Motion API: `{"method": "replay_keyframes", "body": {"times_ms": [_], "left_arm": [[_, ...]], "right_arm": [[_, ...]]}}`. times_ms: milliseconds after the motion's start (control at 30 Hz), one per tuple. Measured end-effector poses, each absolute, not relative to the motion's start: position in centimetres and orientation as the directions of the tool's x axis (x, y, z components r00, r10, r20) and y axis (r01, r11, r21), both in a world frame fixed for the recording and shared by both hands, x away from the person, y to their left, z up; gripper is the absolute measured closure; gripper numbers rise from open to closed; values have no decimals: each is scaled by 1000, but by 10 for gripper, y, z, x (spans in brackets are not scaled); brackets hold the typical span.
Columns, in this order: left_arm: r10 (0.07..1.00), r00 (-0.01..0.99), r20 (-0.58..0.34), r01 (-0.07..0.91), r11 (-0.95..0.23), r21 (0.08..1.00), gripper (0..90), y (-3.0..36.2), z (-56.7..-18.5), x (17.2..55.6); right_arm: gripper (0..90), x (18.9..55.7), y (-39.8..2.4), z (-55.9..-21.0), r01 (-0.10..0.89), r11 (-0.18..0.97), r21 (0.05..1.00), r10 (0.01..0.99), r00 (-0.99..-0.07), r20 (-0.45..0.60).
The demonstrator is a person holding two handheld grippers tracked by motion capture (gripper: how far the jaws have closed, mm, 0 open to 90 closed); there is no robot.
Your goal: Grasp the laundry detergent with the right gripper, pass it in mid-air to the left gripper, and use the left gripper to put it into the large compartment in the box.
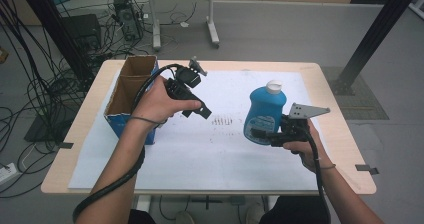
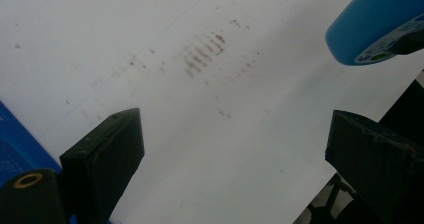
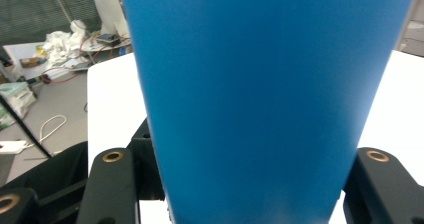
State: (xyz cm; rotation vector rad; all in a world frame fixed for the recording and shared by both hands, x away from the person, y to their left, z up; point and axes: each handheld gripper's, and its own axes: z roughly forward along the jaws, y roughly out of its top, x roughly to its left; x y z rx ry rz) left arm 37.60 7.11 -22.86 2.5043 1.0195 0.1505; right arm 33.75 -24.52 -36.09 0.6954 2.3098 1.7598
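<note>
one blue bottle (image 1: 264,115) with a white cap, clamped low on its body by the right gripper (image 1: 272,134), held up off the white sheet (image 1: 220,154) over the right half of the table (image 1: 334,129), roughly upright and leaning a little. bottle has a label on the front, print too small to read; in the left gripper view a label patch shows on the bottle's bottom edge (image 2: 372,31), also unreadable. right gripper view: jaws pressed on both sides of the blue body (image 3: 260,99). left gripper (image 1: 192,101) is released, jaws wide apart with nothing between them, held above mid-sheet, just right of the one cardboard box (image 1: 131,91). box is blue outside, two open compartments, sits at the left edge of the table; white print on its blue side too blurred to read. faint brown smudge marks (image 1: 223,120) on the sheet between the two grippers. open room: centre and near part of the sheet are bare. two grippers, one bottle, one box.
</note>
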Motion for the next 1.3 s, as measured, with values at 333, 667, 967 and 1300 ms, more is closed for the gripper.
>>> {"method": "replay_keyframes", "body": {"times_ms": [333, 667, 967, 1300], "left_arm": [[594, 804, -31, 556, -732, 394, 89, 57, -206, 367], [477, 878, -45, 457, -805, 378, 89, 48, -183, 359], [359, 930, -77, 359, -848, 389, 89, 44, -165, 352], [301, 952, -56, 300, -880, 369, 89, 41, -146, 347]], "right_arm": [[405, 341, -245, -352, 238, 264, 935, 372, -919, 129], [405, 343, -246, -339, 218, 266, 939, 296, -945, 136], [404, 345, -245, -316, 182, 291, 939, 234, -965, 114], [404, 340, -236, -305, 158, 308, 938, 165, -980, 111]]}}
